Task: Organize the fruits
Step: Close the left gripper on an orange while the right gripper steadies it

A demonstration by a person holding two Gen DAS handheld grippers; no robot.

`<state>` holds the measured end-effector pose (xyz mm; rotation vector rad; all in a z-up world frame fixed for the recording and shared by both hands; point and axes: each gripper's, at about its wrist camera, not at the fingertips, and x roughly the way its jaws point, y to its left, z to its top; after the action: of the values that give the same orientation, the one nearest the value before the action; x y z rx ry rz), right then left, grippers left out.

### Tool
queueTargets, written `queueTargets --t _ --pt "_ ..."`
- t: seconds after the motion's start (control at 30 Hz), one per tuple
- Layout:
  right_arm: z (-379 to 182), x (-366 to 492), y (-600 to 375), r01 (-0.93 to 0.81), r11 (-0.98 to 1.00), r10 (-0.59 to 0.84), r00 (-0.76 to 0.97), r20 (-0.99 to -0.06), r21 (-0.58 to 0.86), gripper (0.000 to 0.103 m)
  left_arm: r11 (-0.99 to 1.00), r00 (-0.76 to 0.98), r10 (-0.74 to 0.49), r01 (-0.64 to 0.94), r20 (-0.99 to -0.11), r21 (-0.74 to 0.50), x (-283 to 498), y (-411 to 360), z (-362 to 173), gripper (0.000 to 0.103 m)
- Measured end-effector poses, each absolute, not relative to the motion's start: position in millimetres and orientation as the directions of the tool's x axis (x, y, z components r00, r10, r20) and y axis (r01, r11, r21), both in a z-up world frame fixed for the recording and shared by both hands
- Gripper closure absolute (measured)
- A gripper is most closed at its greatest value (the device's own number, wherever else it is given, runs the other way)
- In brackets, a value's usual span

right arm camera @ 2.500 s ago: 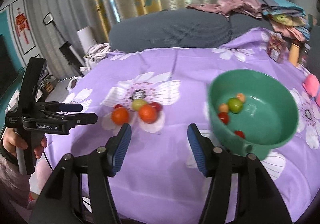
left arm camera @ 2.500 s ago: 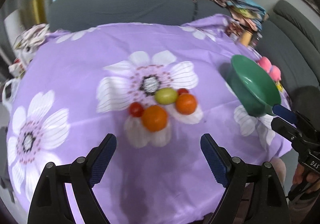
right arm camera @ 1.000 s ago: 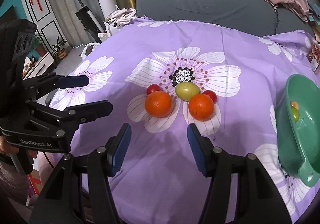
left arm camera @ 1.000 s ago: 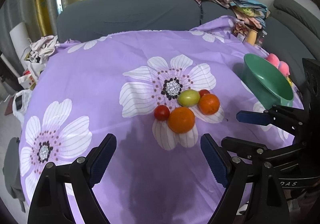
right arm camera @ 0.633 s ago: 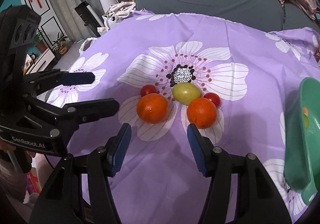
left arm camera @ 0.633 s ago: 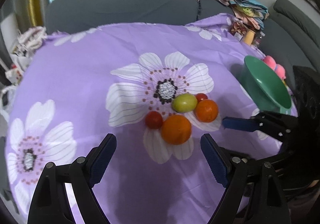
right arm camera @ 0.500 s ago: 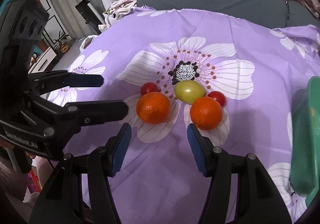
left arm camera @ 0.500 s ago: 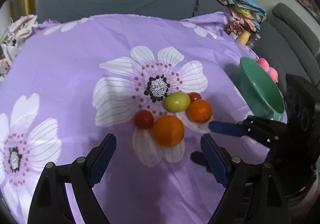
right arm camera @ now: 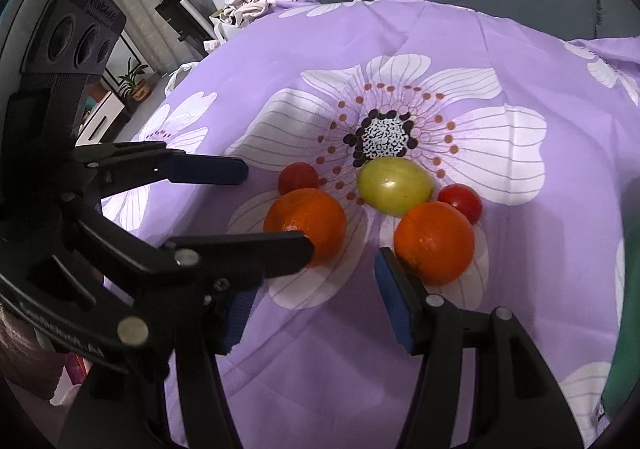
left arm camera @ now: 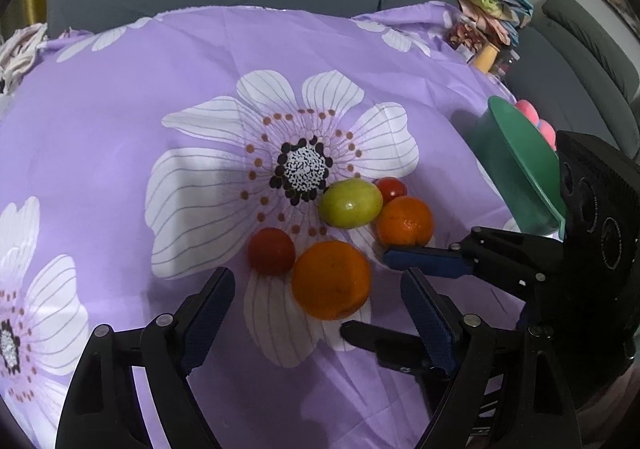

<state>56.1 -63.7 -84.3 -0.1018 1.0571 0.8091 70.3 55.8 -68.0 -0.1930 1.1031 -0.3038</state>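
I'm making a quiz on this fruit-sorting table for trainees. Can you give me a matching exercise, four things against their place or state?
Things:
1. green fruit
2. left hand-held gripper
3. green bowl
4. right hand-held gripper

Places or states:
A. at the cloth's right edge, away from the fruit cluster
B. open, behind the right-hand orange
C. beside the printed flower's dark centre
D. open, jaws just closing, the nearer orange ahead of them, not gripped

Pairs: 1-C, 2-D, 3-A, 4-B
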Motion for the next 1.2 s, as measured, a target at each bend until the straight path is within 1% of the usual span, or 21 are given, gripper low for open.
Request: queueTargets --t 0.27,0.43,0.47,0.5,0.57,0.6,0.83,1.2 --pt "-90.1 63.4 -52.8 -0.661 0.688 0.552 0.209 -0.807 0.299 0.046 0.93 0.381 -0.367 0.141 -0.849 -0.339 74.7 57.5 -76.9 0.036" --pt "-91.7 65.4 -49.4 -0.672 0.671 0.563 0.189 -0.805 0.312 0.056 0.928 0.377 -0.373 0.142 -0.848 -0.345 75.6 58.0 -78.6 0.039" --pt "-91.8 65.1 -49.3 -0.674 0.669 0.565 0.185 -0.804 0.314 0.057 0.928 0.375 -0.372 0.14 -0.849 -0.345 77.0 57.2 -79.1 0.041" --pt "-92.0 64.7 -48.7 -0.676 0.667 0.564 0.184 -0.805 0.313 0.057 0.924 0.37 -0.381 0.142 -0.847 -0.354 77.0 56.9 -80.1 0.048" --pt "-91.7 64.2 -47.3 -0.679 0.666 0.563 0.186 -0.805 0.309 0.058 0.914 0.359 -0.404 0.141 -0.841 -0.379 77.1 56.4 -81.6 0.054" --pt "-91.5 63.7 -46.7 -0.681 0.666 0.561 0.188 -0.806 0.305 0.058 0.913 0.356 -0.408 0.14 -0.841 -0.384 77.0 55.6 -82.2 0.055" --pt "-88.1 57.5 -50.3 -0.682 0.665 0.569 0.2 -0.798 0.304 0.058 0.917 0.363 -0.399 0.146 -0.842 -0.371 71.1 51.8 -76.5 0.056" --pt "-64.2 33.3 -67.3 -0.687 0.673 0.579 0.256 -0.774 0.276 0.058 0.92 0.411 -0.392 0.186 -0.823 -0.345 51.1 34.0 -50.2 0.056"
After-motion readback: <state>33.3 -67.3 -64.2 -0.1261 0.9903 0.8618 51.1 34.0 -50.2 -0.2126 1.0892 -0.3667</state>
